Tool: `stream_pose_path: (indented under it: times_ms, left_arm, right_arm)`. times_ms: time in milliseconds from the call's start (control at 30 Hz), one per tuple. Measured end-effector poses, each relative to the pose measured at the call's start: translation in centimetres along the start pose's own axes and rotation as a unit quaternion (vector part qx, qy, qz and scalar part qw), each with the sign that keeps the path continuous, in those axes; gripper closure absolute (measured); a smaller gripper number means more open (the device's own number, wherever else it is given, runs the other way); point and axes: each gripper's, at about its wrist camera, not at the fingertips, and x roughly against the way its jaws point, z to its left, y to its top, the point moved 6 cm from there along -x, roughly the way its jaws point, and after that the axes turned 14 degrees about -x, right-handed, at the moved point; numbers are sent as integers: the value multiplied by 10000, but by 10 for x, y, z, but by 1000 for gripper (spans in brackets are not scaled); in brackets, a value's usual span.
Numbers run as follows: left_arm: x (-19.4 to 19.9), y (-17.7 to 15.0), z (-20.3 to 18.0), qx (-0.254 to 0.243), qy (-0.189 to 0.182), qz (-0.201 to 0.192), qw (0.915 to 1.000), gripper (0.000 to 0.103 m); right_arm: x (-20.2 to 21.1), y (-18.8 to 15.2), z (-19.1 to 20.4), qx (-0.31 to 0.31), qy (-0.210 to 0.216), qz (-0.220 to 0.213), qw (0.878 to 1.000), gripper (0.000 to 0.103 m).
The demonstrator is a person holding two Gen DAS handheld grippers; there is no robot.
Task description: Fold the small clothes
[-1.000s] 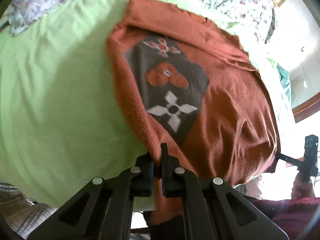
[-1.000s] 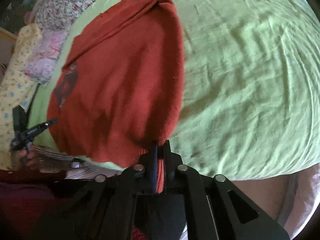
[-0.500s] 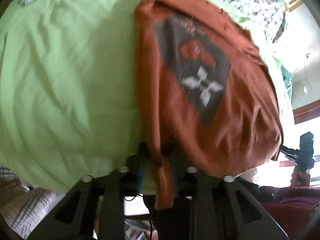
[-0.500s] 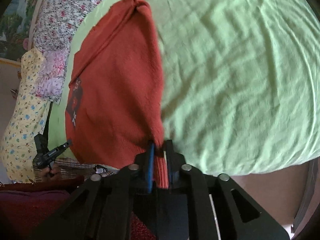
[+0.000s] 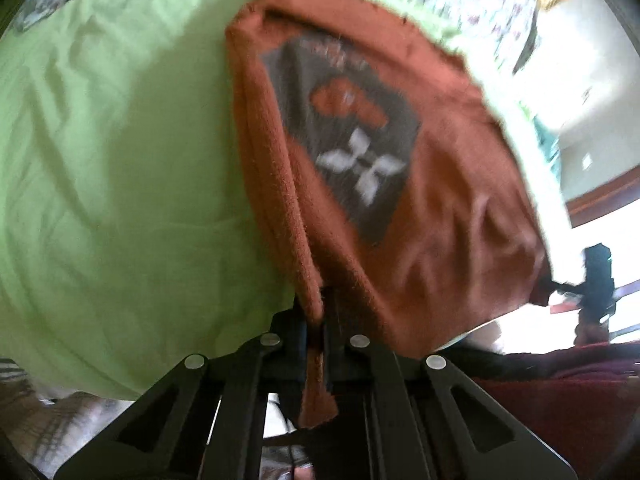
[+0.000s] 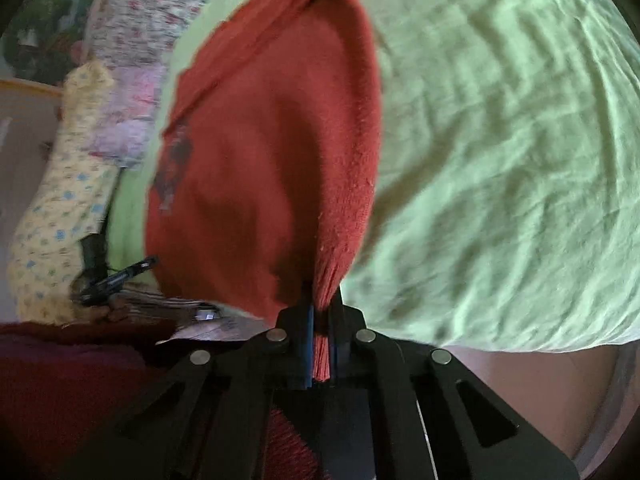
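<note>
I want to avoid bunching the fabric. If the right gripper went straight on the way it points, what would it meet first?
Likely the orange sweater itself: the right gripper is shut on its hem, and the cloth fills the line ahead, over the green sheet. Depth is unclear.

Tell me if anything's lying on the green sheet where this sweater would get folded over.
Nothing visible is. Both the left hand-held gripper and the right hand-held gripper are shut on the rust-orange knit sweater, and the light green bedsheet beside it is bare; the floral pillows sit beyond its far edge.
</note>
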Motion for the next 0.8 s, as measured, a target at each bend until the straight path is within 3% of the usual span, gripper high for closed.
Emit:
stream_pose_path:
  times_ms: [200, 400, 633, 800]
  left_arm:
    - [40, 23, 9, 436, -402, -779, 9952, 101]
    - [71, 82, 13, 408, -450, -1356, 9889, 101]
    - [83, 179, 33, 363, -529, -1968, 9783, 101]
    - [66, 245, 43, 311, -373, -2123, 9760, 101]
  right_arm:
    - [31, 17, 14, -343, 1018, -288, 9938, 97]
    - [65, 57, 47, -398, 1791, -741, 9802, 97]
    - [93, 131, 83, -268, 2170, -1342, 9665, 97]
    - [81, 198, 106, -232, 2063, -1543, 9660, 97]
